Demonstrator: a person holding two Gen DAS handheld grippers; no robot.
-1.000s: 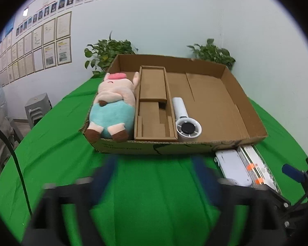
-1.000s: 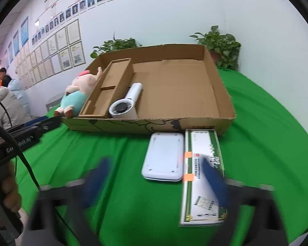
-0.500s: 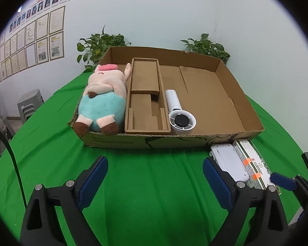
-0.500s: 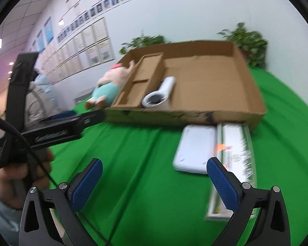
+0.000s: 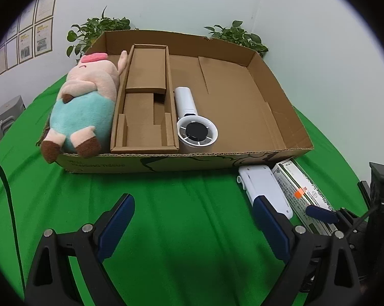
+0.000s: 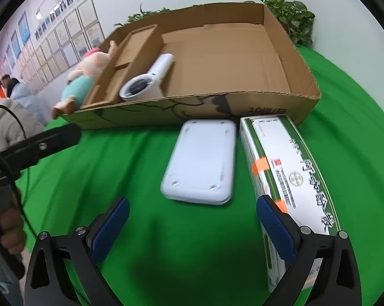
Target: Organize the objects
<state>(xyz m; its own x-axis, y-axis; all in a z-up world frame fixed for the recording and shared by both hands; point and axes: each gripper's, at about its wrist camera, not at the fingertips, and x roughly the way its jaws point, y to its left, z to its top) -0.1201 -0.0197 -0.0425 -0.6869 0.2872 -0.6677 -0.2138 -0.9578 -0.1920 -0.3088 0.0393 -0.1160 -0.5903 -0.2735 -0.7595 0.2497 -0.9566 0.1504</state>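
Hovering above the green cloth [image 6: 166, 242], the right gripper [image 6: 192, 225] had its fingers spread wide and empty, near the white device [image 6: 202, 163] and the green-edged carton [image 6: 291, 176] outside the cardboard tray [image 5: 281, 117]. The left gripper [image 5: 193, 223] was likewise wide apart, holding nothing.

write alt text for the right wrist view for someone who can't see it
The open right gripper hovers over a green tablecloth, facing a flat white device beside a green-and-white box. Behind them, a cardboard tray holds a plush pig and white handheld fan.
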